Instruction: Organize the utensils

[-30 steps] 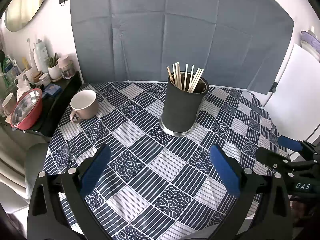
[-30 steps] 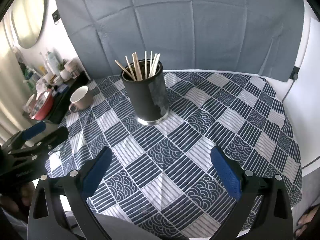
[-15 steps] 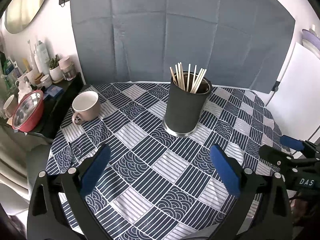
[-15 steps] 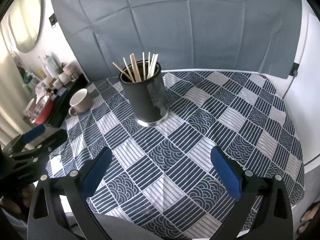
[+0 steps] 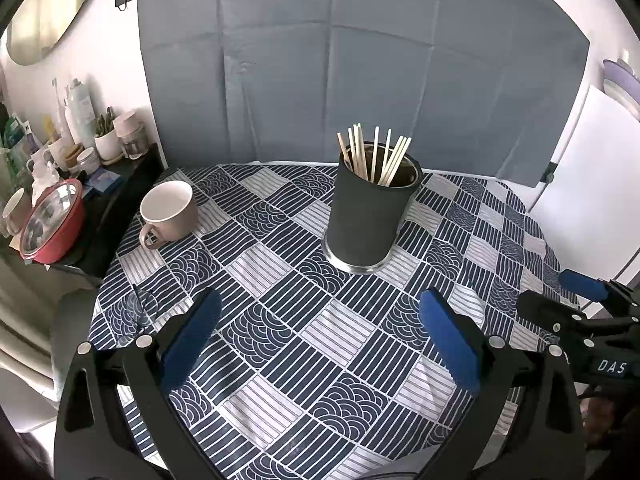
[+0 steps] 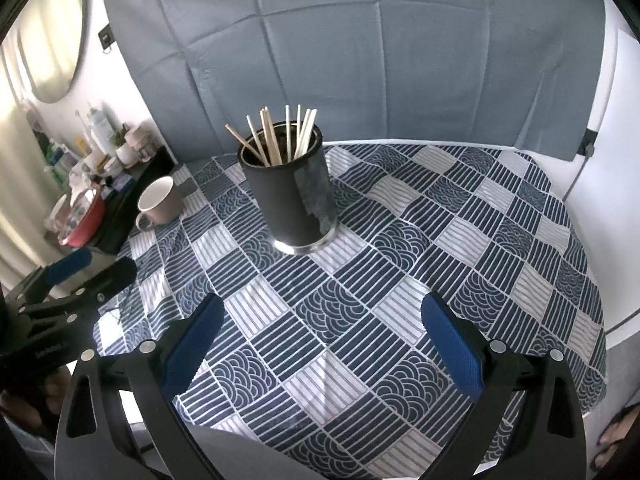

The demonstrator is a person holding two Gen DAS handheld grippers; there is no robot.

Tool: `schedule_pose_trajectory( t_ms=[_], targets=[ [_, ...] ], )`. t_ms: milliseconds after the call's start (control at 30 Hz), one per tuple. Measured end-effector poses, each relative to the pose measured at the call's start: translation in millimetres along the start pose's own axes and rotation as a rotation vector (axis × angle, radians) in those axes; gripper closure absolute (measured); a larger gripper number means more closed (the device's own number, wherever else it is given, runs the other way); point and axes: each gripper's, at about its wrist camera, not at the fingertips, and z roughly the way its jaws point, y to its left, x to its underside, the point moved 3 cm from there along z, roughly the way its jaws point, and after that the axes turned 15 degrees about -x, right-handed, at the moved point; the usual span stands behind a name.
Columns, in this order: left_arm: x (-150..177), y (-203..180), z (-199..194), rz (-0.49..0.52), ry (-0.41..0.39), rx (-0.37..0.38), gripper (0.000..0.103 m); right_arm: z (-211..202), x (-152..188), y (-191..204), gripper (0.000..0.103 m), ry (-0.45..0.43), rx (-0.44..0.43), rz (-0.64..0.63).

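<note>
A black cylindrical holder [image 5: 370, 220] stands upright near the middle of the table, with several pale wooden chopsticks [image 5: 374, 154] standing in it. It also shows in the right wrist view [image 6: 292, 196] with the chopsticks [image 6: 280, 138]. My left gripper [image 5: 320, 340] is open and empty, above the near part of the table, well short of the holder. My right gripper [image 6: 320, 344] is open and empty, likewise near the front edge. Each gripper shows at the edge of the other's view.
A beige mug [image 5: 170, 208] stands on the blue patterned tablecloth [image 5: 280, 320] at the far left. A dark side shelf [image 5: 120, 188] left of the table holds a red bowl [image 5: 52, 224], bottles and jars. A grey cloth [image 5: 340, 60] hangs behind.
Both grippers have drawn back and risen slightly, so the holder sits a little farther away in both views. Nothing was grasped or moved.
</note>
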Motion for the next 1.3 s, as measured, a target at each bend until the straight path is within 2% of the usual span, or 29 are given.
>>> schedule_pose_trajectory(
  t_ms=[1100,1200,1267,1300],
  targets=[
    [-1,3,8,-0.02,0.019,-0.01,0.006,6,0,-2,0.008,0.013,0.005,0.012],
    [0,3,14,-0.016,0.045,-0.049,0.006,6,-1,-2,0.008,0.011,0.004,0.011],
    [1,5,15,-0.029,0.052,-0.025,0.006,6,-2,-2,0.008,0.011,0.002,0.009],
    [1,6,16,-0.031,0.053,-0.035,0.006,7,-3,-3,0.008,0.012,0.001,0.008]
  ],
)
